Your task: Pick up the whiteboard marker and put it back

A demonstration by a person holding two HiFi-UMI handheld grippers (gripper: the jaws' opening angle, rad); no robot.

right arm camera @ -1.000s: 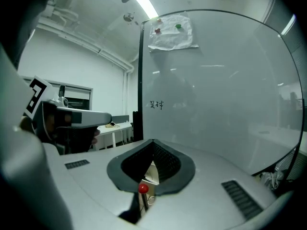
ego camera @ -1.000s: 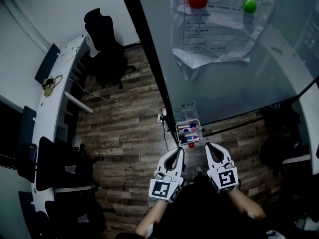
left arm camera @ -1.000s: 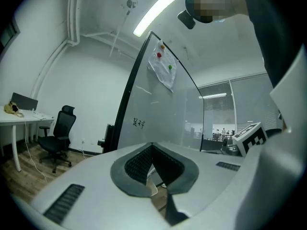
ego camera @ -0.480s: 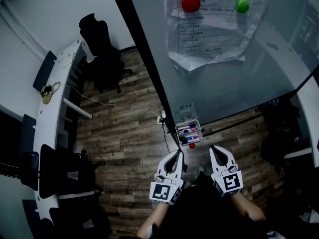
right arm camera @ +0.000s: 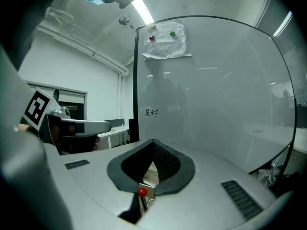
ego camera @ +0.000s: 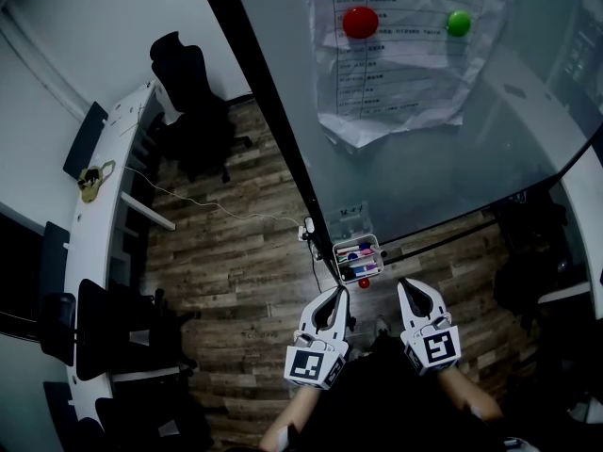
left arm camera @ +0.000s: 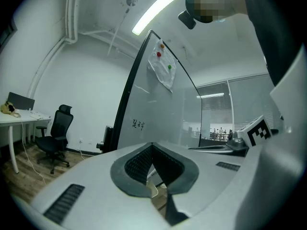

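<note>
A small white marker tray (ego camera: 359,258) hangs at the bottom edge of the glass whiteboard (ego camera: 443,149). Several markers (ego camera: 362,264) with blue and purple caps lie in it. A red magnet (ego camera: 364,282) sits just under the tray and also shows through the right gripper's pads as a red magnet (right arm camera: 142,191). In the head view my left gripper (ego camera: 340,292) and right gripper (ego camera: 406,284) sit side by side just below the tray, pointing toward it. Both are shut with nothing between their pads, seen also as the left gripper (left arm camera: 152,146) and the right gripper (right arm camera: 153,142).
A paper sheet (ego camera: 396,73) is pinned to the board by a red magnet (ego camera: 360,22) and a green magnet (ego camera: 458,23). A black office chair (ego camera: 193,92) and a curved white desk (ego camera: 99,205) stand left. A cable (ego camera: 221,207) runs over the wood floor.
The head view has shifted slightly. Both grippers stay shut and empty just below the tray.
</note>
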